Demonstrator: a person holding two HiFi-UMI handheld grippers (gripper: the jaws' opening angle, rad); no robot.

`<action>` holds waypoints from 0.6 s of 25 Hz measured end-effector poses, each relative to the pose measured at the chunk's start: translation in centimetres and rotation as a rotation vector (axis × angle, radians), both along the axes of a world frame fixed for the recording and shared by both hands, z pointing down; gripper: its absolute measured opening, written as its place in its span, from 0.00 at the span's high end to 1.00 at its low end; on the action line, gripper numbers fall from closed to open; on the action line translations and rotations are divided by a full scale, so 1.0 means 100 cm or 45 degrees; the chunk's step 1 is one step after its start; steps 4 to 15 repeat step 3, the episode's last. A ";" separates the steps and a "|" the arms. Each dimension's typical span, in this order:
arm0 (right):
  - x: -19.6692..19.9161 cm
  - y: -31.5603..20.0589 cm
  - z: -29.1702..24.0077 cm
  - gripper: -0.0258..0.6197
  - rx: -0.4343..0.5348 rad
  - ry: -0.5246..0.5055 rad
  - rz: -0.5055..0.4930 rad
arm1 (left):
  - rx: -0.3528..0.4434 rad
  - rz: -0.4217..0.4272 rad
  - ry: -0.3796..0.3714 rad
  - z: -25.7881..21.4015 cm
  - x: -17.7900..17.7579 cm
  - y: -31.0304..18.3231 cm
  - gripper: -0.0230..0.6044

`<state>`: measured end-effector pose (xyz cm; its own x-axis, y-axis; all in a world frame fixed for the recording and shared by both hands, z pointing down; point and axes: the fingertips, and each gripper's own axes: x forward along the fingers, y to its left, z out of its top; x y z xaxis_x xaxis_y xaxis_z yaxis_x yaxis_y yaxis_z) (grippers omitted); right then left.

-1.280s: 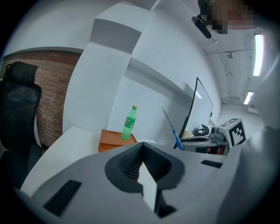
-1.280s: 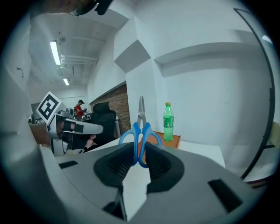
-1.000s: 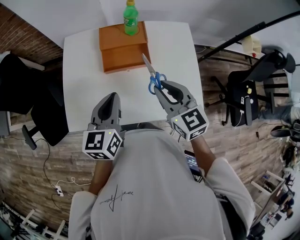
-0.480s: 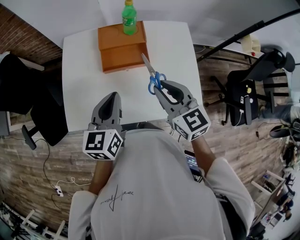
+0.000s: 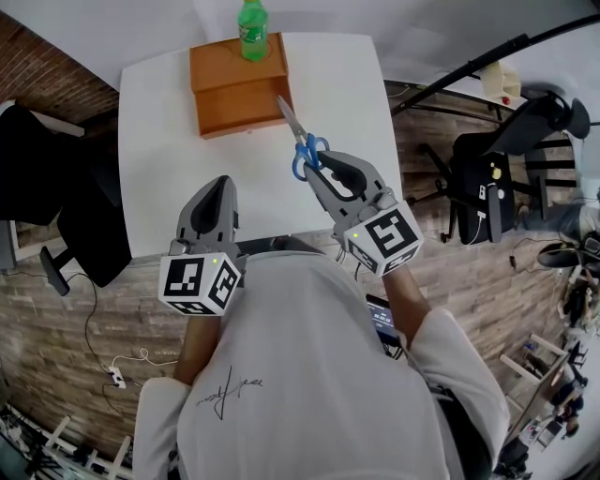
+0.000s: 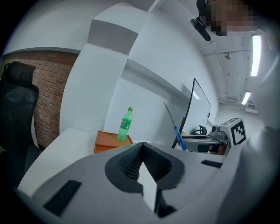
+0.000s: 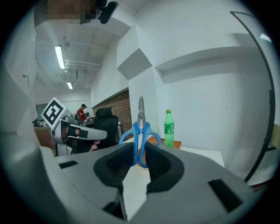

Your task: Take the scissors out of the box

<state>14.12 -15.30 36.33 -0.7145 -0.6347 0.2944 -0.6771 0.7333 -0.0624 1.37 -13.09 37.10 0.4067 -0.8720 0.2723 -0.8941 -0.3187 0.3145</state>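
**Scissors out of the box, held only by the handle: slip risk**

The left gripper [image 5: 222, 182] hovered over the near edge of the white table [image 5: 155, 159]. Its jaws were pressed together with nothing between them, and it took no part in the hold.

The orange box [image 5: 232, 82] sat at the far side of the table. A green bottle [image 5: 250, 26] stood at the box's far edge; whether it was on the box or just behind it was not clear.

The scissors [image 5: 299, 139] were up in the air to the right of the box, not inside it. The blades were closed and pointed away from the person, with the tip near the box's right edge in the head view.

The right gripper [image 5: 320, 163] pinched the blue handle loops, and nothing else supported the scissors.

Likely risks:
- The pinch sat on rounded plastic at one end, so the long blades could swing or slide out and drop onto the table.
- A swing to the left could put the tip against the box or tip the tall bottle over.
- Setting them down tip first could make them skid.
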 end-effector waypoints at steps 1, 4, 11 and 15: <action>-0.001 -0.001 -0.001 0.82 0.004 -0.001 -0.004 | 0.004 -0.002 -0.001 -0.001 -0.001 -0.001 0.95; -0.003 -0.004 -0.002 0.82 0.012 -0.001 -0.013 | 0.011 -0.006 -0.002 -0.002 -0.003 -0.004 0.95; -0.003 -0.004 -0.002 0.82 0.012 -0.001 -0.013 | 0.011 -0.006 -0.002 -0.002 -0.003 -0.004 0.95; -0.003 -0.004 -0.002 0.82 0.012 -0.001 -0.013 | 0.011 -0.006 -0.002 -0.002 -0.003 -0.004 0.95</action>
